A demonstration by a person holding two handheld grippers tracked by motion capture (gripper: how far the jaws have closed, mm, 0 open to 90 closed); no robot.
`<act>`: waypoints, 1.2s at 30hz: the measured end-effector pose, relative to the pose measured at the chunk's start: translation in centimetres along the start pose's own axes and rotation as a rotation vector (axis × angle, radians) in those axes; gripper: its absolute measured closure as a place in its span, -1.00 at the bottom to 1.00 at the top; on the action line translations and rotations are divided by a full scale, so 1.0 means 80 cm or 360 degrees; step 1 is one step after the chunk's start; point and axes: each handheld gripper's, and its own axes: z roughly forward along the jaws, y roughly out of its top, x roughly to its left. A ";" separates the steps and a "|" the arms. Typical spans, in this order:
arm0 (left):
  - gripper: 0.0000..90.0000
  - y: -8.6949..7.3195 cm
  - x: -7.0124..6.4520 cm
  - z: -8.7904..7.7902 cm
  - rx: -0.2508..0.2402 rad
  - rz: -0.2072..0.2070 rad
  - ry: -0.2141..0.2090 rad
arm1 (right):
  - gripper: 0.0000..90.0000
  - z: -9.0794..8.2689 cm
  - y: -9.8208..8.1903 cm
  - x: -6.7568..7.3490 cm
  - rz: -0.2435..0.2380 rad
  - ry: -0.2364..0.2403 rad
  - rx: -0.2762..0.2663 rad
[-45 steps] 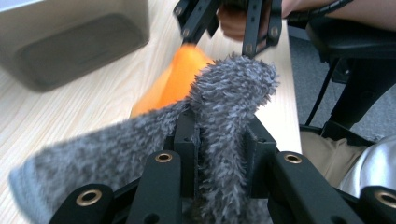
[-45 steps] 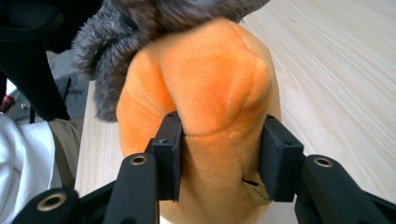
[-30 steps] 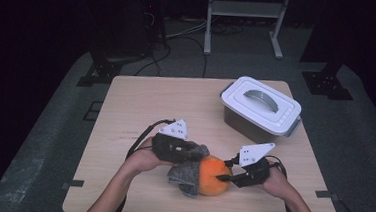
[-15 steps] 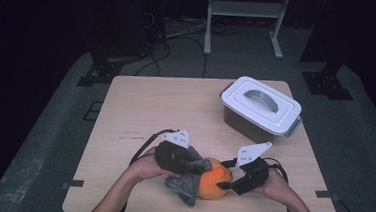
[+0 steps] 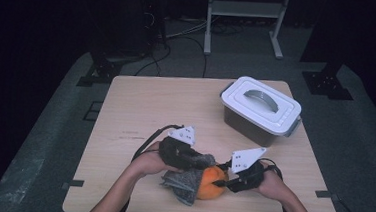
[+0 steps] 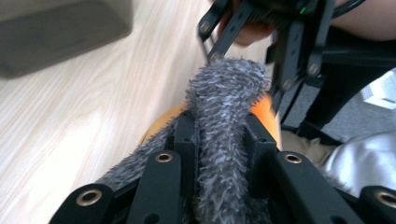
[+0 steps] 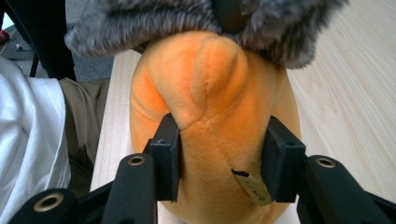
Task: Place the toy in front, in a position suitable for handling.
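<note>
Dark floor and black stands surround a pale wooden table [image 5: 140,107]. On its far right part stands a grey storage box [image 5: 260,111] with a white lid and a handle; the lid is on, so I cannot tell what is inside.

Near the front edge lies an orange plush toy [image 5: 212,183], and a grey fluffy cloth [image 5: 183,183] is draped over its left side. The left gripper [image 6: 219,135] has its jaws narrow, pinched on a fold of this cloth. The right gripper [image 7: 219,158] has just been closing its jaws, and they now press the toy's orange body from both sides.

I judge both things light, soft and easily squashed. The cloth is best taken by a thick fold, the toy around its rounded middle.
</note>
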 end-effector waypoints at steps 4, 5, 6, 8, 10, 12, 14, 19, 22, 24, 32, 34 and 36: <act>0.59 -0.016 0.004 -0.008 0.0011 -0.0040 0.0024 | 0.19 -0.007 -0.008 -0.001 -0.0001 -0.0004 0.0002; 0.59 -0.022 0.007 -0.010 0.0014 -0.0049 0.0028 | 0.19 -0.009 -0.009 -0.002 -0.0008 -0.0004 0.0001; 0.59 -0.025 0.008 -0.012 0.0001 -0.0069 0.0020 | 0.19 -0.011 -0.011 -0.002 -0.0003 -0.0003 0.0002; 0.59 -0.033 0.011 -0.014 -0.0024 -0.0109 0.0004 | 0.18 -0.012 -0.012 -0.003 0.0000 0.0003 0.0001; 0.59 -0.036 0.013 -0.013 -0.0045 -0.0125 -0.0015 | 0.18 -0.010 -0.011 -0.003 0.0003 0.0008 -0.0002; 0.59 -0.034 0.014 -0.012 -0.0066 -0.0125 -0.0029 | 0.18 -0.007 -0.008 -0.002 -0.0009 0.0010 -0.0001; 0.59 -0.030 0.014 -0.011 -0.0077 -0.0114 -0.0041 | 0.18 -0.005 -0.006 -0.001 -0.0016 0.0014 0.0001; 0.59 -0.004 0.005 0.003 -0.0096 -0.0046 -0.0082 | 0.17 -0.002 -0.004 0.002 -0.0021 0.0017 -0.0014; 0.59 0.010 -0.002 0.009 -0.0079 0.0006 -0.0088 | 0.17 -0.003 -0.005 0.002 -0.0018 0.0016 -0.0009; 0.59 0.015 -0.005 0.010 -0.0086 0.0027 -0.0096 | 0.17 -0.006 -0.009 0.000 0.0013 0.0017 -0.0017; 0.59 0.003 -0.008 -0.003 -0.0036 0.0030 -0.0051 | 0.17 -0.019 -0.025 -0.013 0.0073 -0.0012 -0.0036; 0.59 -0.005 -0.006 -0.007 -0.0033 0.0017 -0.0041 | 0.17 -0.021 -0.027 -0.015 0.0082 -0.0015 -0.0040; 0.59 -0.015 -0.003 -0.013 -0.0047 -0.0012 -0.0029 | 0.17 -0.023 -0.029 -0.017 0.0105 -0.0017 -0.0047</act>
